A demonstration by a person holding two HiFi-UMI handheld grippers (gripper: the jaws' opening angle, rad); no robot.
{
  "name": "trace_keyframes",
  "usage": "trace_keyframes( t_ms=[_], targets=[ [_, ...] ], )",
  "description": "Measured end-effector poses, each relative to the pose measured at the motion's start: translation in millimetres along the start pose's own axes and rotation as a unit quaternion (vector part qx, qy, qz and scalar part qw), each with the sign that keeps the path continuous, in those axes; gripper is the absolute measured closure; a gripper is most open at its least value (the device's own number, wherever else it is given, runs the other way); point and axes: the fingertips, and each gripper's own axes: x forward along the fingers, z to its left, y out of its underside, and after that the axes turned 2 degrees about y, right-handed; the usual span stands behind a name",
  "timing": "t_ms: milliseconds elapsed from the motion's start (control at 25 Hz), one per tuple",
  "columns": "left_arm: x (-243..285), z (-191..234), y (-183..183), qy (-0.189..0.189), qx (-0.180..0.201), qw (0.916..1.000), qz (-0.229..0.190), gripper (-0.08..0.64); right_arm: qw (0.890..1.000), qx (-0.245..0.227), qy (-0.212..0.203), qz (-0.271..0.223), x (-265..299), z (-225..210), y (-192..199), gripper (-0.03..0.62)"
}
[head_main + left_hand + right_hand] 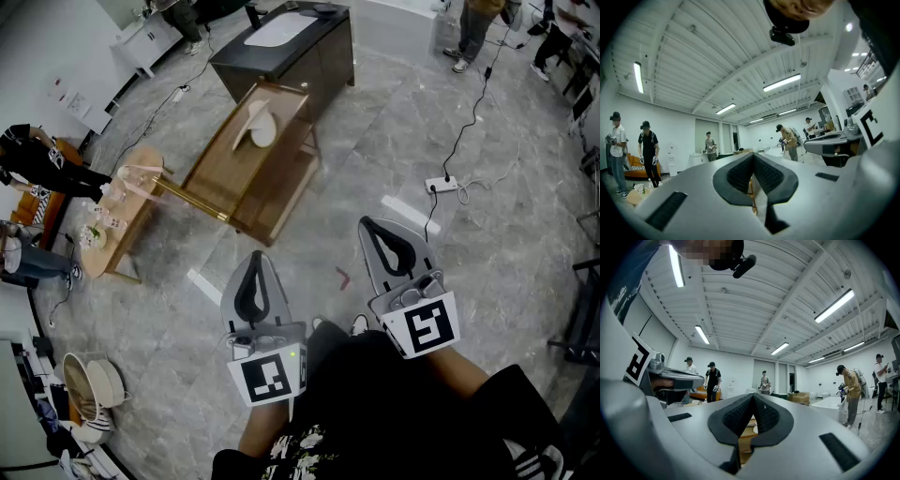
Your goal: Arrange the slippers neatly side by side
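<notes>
A pale slipper [259, 127] leans on the upper shelf of a low wooden shoe rack [217, 178], across the floor ahead of me. I cannot make out a second slipper. My left gripper [256, 256] is held level above the floor, shut with nothing between its pads. To its right, my right gripper [367, 224] is also level, shut and empty. Both point toward the rack and are well short of it. In the left gripper view the left gripper [753, 157] shows its jaws closed together. The right gripper [753, 397] shows the same in its own view, with the rack's wood [746, 437] glimpsed below the pads.
A dark cabinet [286, 52] stands behind the rack. A small wooden table [117, 230] with bottles is at the left. A power strip [442, 185] with its cable lies on the grey floor to the right. Several people stand around the room's edges.
</notes>
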Motion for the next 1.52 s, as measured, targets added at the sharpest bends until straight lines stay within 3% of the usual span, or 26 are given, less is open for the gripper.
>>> trace_keyframes(
  t_ms=[160, 520, 920, 1520],
  targets=[
    [2.6, -9.1, -4.2, 0.006, 0.003, 0.9998, -0.020, 0.560, 1.000, -0.002, 0.001, 0.003, -4.8, -5.6, 3.3, 0.595],
    [0.8, -14.8, -5.1, 0.008, 0.007, 0.9999, -0.008, 0.560, 0.999, 0.023, 0.014, -0.021, -17.4, -16.4, -1.8, 0.595],
    [-0.7, -7.1, 7.3, -0.006, 0.004, 1.0000, 0.004, 0.560, 0.999, 0.033, 0.015, 0.012, -23.0, -18.8, 25.3, 0.594],
    [41.6, 10.9, 36.0, 0.002, -0.013, 0.9997, 0.022, 0.560, 0.999, 0.026, 0.009, 0.044, 19.0, -30.2, 48.9, 0.594]
  ],
)
